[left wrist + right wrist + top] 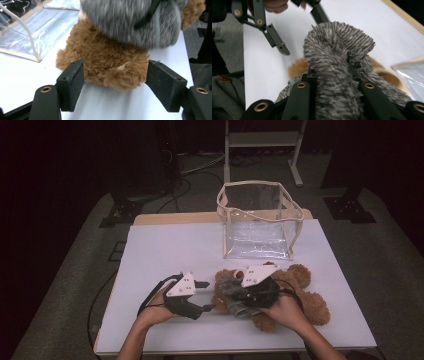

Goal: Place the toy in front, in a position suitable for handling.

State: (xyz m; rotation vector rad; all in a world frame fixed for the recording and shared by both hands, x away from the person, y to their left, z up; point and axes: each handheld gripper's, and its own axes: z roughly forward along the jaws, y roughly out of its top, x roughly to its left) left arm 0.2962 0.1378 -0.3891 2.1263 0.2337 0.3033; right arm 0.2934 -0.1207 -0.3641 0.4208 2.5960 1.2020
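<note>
High view – bench (165, 245): white top with a wooden far edge.
High view – teddy bear (300, 295): brown plush, lying at about 5 o'clock on the bench, near the front edge.
High view – grey garment (231, 290): fuzzy grey fabric over the bear's left end.
High view – clear bag (260, 220): transparent, cream-trimmed, standing open at 12 o'clock from the bear, apart from it.
High view – left tongs (206, 296): at 9 o'clock of the bear, tips pointing toward it, just beside the grey garment.
High view – right tongs (243, 296): directly over the bear, tips buried in the grey garment.

Left gripper view – left tongs (115, 82): released; a brown plush lobe of the teddy bear (110, 65) sits between the jaws, with a gap at each pad.
Left gripper view – grey garment (130, 22): at 12 o'clock above the brown lobe.
Left gripper view – clear bag (30, 30): at 10 o'clock.

Right gripper view – right tongs (334, 80): clenched on a bunched fold of the grey garment (337, 55), which rises between both jaws.
Right gripper view – left tongs (297, 27): at 11 o'clock, jaws apart.
</note>
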